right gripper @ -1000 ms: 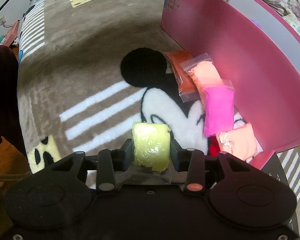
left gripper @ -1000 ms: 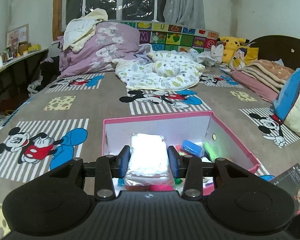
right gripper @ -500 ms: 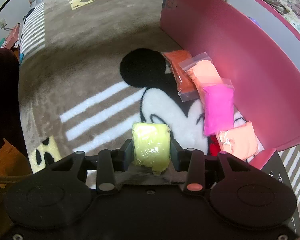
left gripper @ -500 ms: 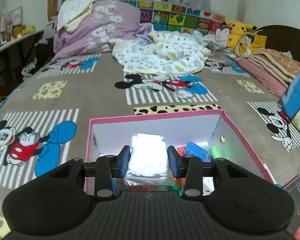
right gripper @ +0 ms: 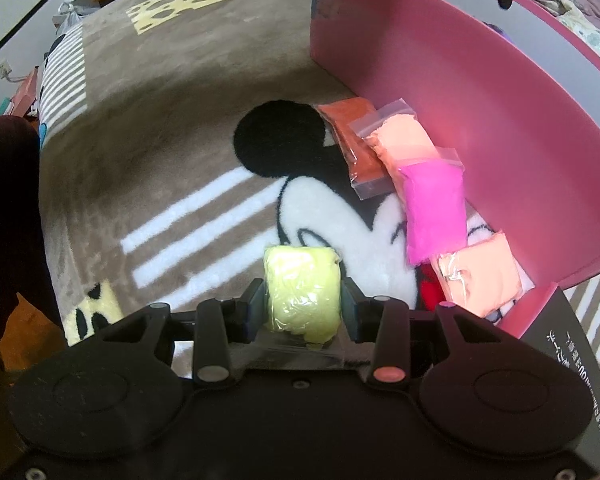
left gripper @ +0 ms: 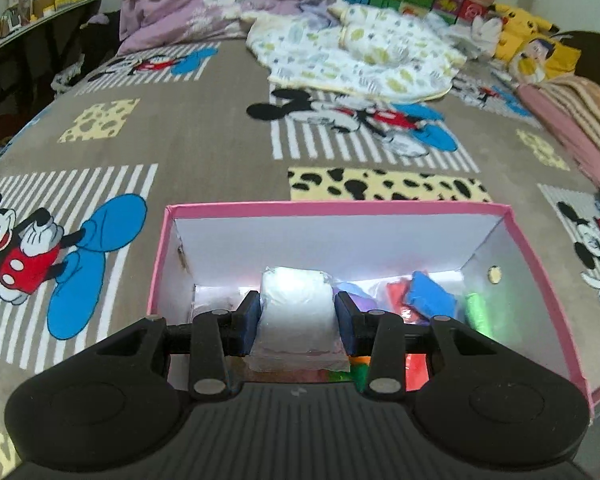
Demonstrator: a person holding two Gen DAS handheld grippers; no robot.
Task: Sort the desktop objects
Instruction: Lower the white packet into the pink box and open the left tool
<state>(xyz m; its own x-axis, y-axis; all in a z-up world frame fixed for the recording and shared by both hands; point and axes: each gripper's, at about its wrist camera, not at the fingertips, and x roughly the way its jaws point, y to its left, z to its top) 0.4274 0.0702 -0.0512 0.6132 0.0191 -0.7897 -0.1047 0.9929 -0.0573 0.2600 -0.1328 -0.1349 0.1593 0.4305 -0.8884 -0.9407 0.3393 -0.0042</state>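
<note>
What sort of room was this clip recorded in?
Most likely a bedroom, with the work done on a bed: a brown Mickey Mouse plush blanket covers the surface, a lilac floral pillow and rumpled leaf-print quilt lie at its far end, and yellow plush toys sit beside them.

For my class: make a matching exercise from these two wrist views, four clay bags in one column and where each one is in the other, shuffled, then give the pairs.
Things:
1. white bag
2. yellow bag
3. blue bag
4. magenta bag

Places:
A. on the blanket beside the pink box's outer wall
B. clamped in the left gripper
C. lying inside the box
D. clamped in the right gripper

Pairs: 1-B, 2-D, 3-C, 4-A
</note>
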